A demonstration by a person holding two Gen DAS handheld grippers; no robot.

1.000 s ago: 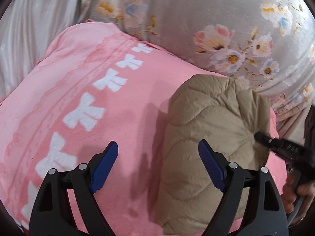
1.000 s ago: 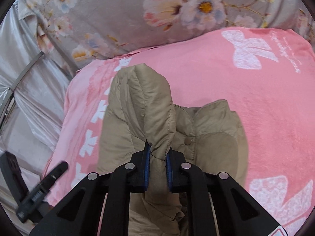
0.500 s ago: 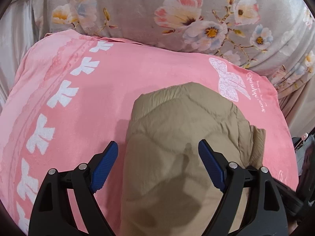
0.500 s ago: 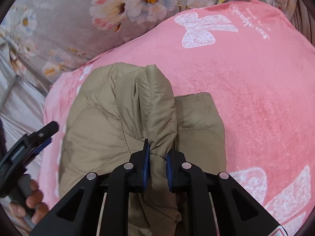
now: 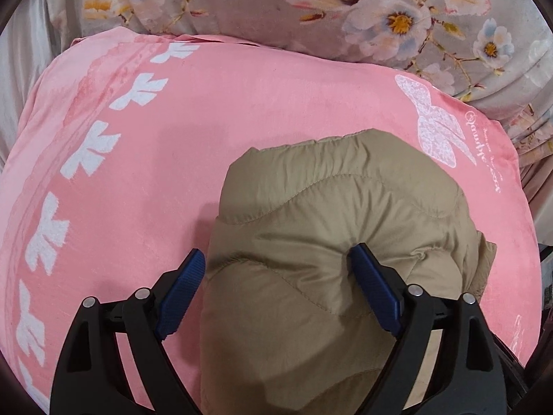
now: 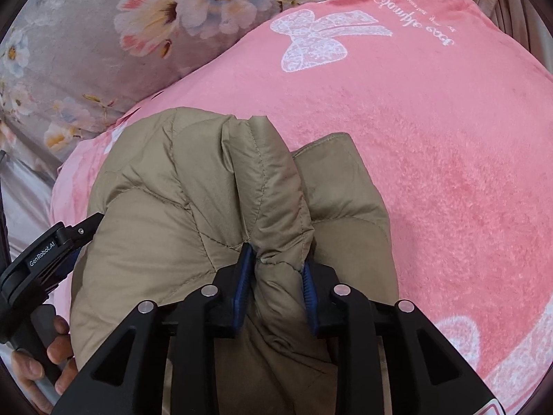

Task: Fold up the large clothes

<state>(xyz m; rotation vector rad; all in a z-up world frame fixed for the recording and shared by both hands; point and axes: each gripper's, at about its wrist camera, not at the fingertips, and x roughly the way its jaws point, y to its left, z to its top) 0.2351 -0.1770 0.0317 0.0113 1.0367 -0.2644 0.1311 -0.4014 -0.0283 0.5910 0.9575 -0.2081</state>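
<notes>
A tan quilted puffer jacket [image 5: 328,242] lies bunched and folded on a pink blanket [image 5: 172,138]. My left gripper [image 5: 276,287] is open and pressed down over the jacket's left part, its right finger [image 5: 375,294] sunk into the padding and its left finger at the jacket's edge. In the right wrist view the jacket [image 6: 179,214] fills the lower left. My right gripper [image 6: 276,287] holds a raised fold of it between its blue pads, with the jaws slightly parted. The left gripper's body [image 6: 45,259] and the hand holding it show at the left edge.
The pink blanket [image 6: 432,173] with white bow prints covers the bed. A grey floral sheet [image 5: 311,7] lies behind it and shows in the right wrist view [image 6: 103,34]. Silvery fabric [image 5: 20,69] hangs at the far left.
My left gripper has moved in over the jacket and now presses on it. My right gripper's jaws have widened a little around the fold, and the jacket has shifted right.
</notes>
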